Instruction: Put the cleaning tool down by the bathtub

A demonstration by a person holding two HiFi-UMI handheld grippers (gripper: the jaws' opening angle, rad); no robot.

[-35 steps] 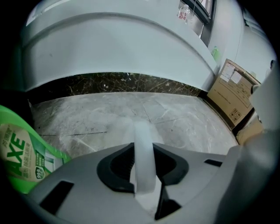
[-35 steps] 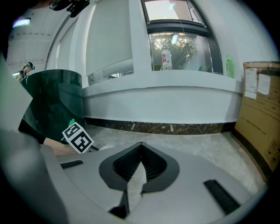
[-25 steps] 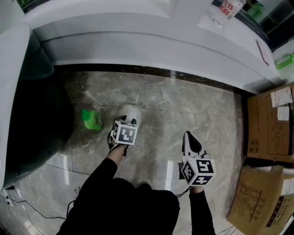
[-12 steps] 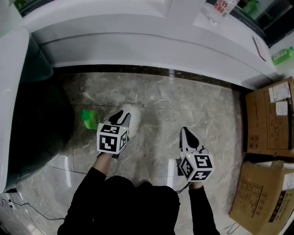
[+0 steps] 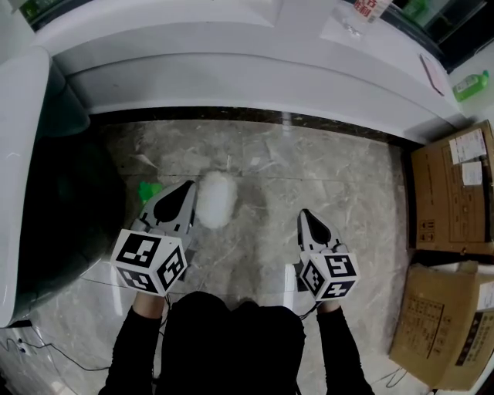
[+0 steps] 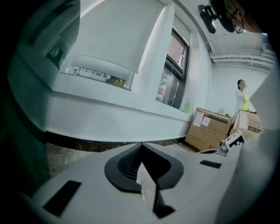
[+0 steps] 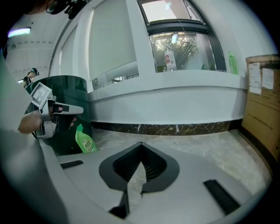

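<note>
The cleaning tool, a white fluffy pad (image 5: 215,198), lies free on the marble floor a short way in front of the white bathtub wall (image 5: 231,81). My left gripper (image 5: 184,189) is just left of it, tips level with the pad, jaws shut with nothing between them. In the left gripper view the left gripper (image 6: 141,148) shows closed jaws pointing at the tub wall (image 6: 109,120); the pad is hidden there. My right gripper (image 5: 306,215) hovers over the floor to the pad's right, also shut and empty, as the right gripper view shows of the right gripper (image 7: 140,147).
A green bottle (image 5: 147,190) stands left of the pad, partly behind my left gripper, next to a dark green bin (image 5: 69,200). Cardboard boxes (image 5: 451,193) are stacked at the right. Bottles (image 5: 370,8) stand on the tub ledge. A cable (image 5: 54,356) lies at the bottom left.
My left gripper has drawn back from the white pad toward the person and to the left, and its jaws have closed. The pad stays on the floor, now uncovered. The right gripper barely moved.
</note>
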